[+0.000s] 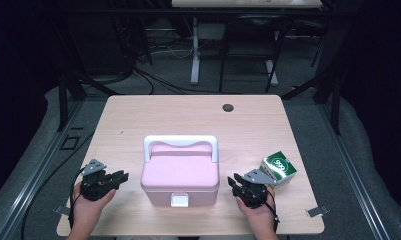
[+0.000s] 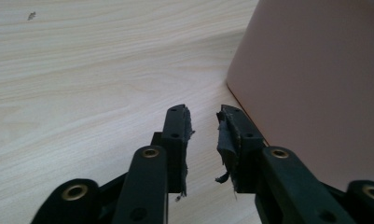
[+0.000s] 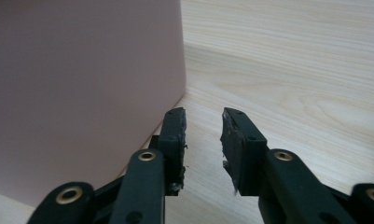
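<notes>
A pink lidded box (image 1: 180, 175) with a white handle and a white front latch (image 1: 179, 199) stands at the middle of the wooden table (image 1: 188, 115). My left gripper (image 1: 119, 178) rests on the table just left of the box, jaws apart with nothing between them. The box's pink side (image 2: 315, 79) rises close on the right in the left gripper view, beside that gripper (image 2: 204, 116). My right gripper (image 1: 235, 184) sits just right of the box, also empty with a gap between its jaws. The box wall (image 3: 82, 84) stands left of the right gripper (image 3: 203, 119).
A small green and white carton (image 1: 278, 168) lies tilted on the table right behind the right hand. A dark round hole (image 1: 228, 107) marks the far side of the tabletop. Metal clips (image 1: 316, 211) sit at the near corners. Desk legs and cables stand beyond the table.
</notes>
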The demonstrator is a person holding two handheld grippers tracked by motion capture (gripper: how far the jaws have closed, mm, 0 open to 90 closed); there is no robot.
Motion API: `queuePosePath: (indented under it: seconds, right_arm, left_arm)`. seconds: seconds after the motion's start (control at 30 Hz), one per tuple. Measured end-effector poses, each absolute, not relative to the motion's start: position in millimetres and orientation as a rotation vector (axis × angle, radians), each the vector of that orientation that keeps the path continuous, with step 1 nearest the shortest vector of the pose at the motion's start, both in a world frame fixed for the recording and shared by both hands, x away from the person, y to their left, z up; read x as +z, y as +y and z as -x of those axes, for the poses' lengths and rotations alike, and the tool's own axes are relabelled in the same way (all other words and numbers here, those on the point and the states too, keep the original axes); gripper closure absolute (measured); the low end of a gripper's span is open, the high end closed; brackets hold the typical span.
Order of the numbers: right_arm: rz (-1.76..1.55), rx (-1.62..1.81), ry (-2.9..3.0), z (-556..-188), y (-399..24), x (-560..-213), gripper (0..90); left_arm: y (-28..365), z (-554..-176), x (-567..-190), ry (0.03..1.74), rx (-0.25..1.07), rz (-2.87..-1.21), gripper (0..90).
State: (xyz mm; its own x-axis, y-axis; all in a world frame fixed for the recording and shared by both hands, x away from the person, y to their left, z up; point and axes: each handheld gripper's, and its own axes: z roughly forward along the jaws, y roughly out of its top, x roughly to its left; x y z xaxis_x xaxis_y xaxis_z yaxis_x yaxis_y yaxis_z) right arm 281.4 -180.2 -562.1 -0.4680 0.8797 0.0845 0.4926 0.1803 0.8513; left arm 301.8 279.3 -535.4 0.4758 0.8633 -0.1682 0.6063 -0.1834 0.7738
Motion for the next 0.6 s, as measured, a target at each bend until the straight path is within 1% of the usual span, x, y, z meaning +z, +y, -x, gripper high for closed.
queuePosePath:
  seconds: [0.13, 0.27, 0.47, 0.6]
  right_arm:
    - [-1.272, 1.217, 2.043, -280.5, -174.0, -560.5, 72.3]
    - [-1.256, 1.279, 2.026, -280.5, -168.9, -558.5, 73.1]
    - [-1.235, 1.297, 2.042, -280.3, -162.9, -556.2, 72.8]
    - [-1.222, 1.328, 2.015, -280.5, -158.8, -556.6, 69.8]
  left_arm:
    - [269.7, -301.9, -535.4, 1.205, 0.393, -1.909, 79.6]
    - [256.5, -303.4, -537.0, 1.171, 0.36, -1.918, 86.5]
    - [240.8, -305.5, -538.6, 1.145, 0.332, -1.917, 87.8]
    - [230.1, -306.3, -539.9, 1.108, 0.312, -1.927, 87.3]
